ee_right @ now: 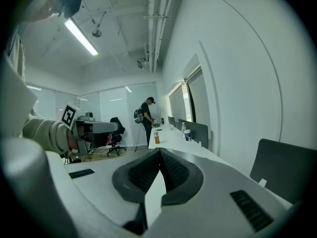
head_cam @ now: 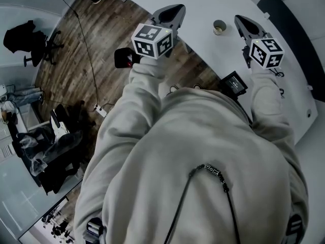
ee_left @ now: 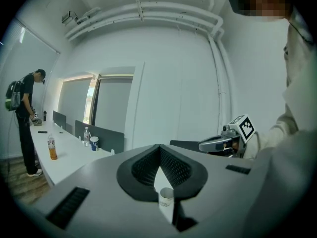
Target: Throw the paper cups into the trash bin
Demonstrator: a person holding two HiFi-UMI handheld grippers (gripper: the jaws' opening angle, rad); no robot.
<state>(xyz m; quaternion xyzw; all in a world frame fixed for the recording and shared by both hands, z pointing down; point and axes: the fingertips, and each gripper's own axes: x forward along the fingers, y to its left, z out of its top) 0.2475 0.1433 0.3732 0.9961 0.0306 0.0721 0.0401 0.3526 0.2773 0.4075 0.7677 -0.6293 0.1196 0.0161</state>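
A single paper cup (head_cam: 219,27) stands on the white table (head_cam: 203,4), between my two grippers and a little beyond them. My left gripper (head_cam: 175,9) is shut and holds nothing; it hovers over the table's near edge, left of the cup. In the left gripper view the cup (ee_left: 166,196) shows through the slit under the closed jaws (ee_left: 159,148). My right gripper (head_cam: 238,19) is shut and empty too, just right of the cup. In the right gripper view its jaws (ee_right: 159,151) meet at the tips. No trash bin shows in any view.
A dark chair back (head_cam: 287,17) stands past the table at the right. Wood floor (head_cam: 76,50) with cables and office chairs (head_cam: 35,47) lies to the left. A person (ee_right: 146,118) stands by a long desk with an orange bottle (ee_right: 156,138) and a blue cup (ee_right: 187,135).
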